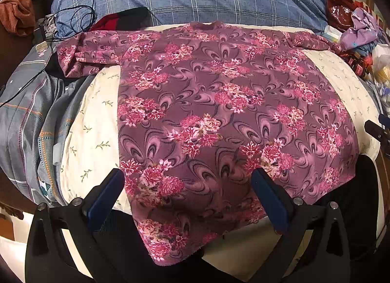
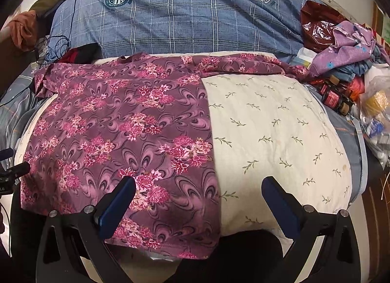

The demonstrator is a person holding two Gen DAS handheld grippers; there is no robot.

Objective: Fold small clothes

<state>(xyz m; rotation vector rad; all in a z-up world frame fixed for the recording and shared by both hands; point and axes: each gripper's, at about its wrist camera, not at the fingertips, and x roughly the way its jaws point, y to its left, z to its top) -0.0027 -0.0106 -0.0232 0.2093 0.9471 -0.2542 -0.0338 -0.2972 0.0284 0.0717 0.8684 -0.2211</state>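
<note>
I have a tool in each hand, and both are wide open with nothing in them. My left tool [image 1: 187, 178] hovers over the bottom edge of the flowery purple top [image 1: 219, 112]. My right tool [image 2: 198, 185] hovers at the top's right edge, with one finger over the cloth and the other over the cream pillow [image 2: 280, 136].

The top lies flat and spread out on that pillow, on the bed. Its sleeves stick out to both sides at the far end. The bottom edge hangs a little over the near side of the pillow.

I think I am just at the start of the folding. The top is laid out, but no fold is made yet. Next I think I need to pinch an edge or a sleeve with each tool and bring it over the middle. The cloth looks thin and floppy, so I should grab it close to the edge.

My left view shows the whole top, both sleeves, and a gray blanket [image 1: 31, 117] at the left. My right view shows more bare pillow and the pile of clothes and bags [image 2: 353, 51] at the right. Both show the blue checked cover [image 2: 182, 14] behind.
</note>
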